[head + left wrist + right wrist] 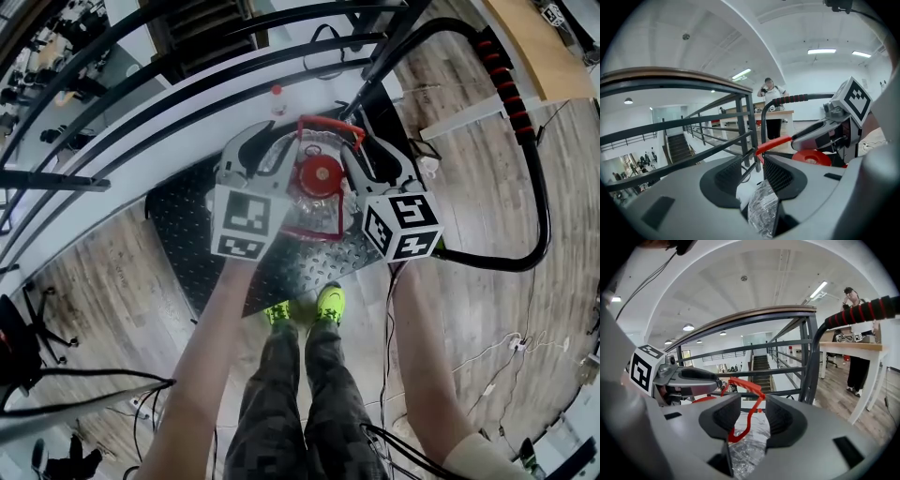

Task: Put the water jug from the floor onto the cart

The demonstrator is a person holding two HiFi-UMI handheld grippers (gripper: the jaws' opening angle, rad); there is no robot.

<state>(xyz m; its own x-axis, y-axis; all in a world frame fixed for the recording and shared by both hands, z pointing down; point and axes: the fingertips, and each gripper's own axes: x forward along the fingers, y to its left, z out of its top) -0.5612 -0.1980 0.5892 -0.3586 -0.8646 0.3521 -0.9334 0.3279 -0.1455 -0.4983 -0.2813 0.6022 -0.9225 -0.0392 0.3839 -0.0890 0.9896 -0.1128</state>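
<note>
Head view: the water jug stands on the cart, on its black deck, between both grippers.
Left gripper: jaws wide, the clear jug wall between them, pads not pressing.
Right gripper: jaws apart around the red handle, no squeeze seen.
Progress: placing looks done; only drawing both grippers clear is left.
Edges: railing just beyond the deck; push bar at the right.
Room: open floor toward the person's feet, so backing out that way looks easiest.
</note>
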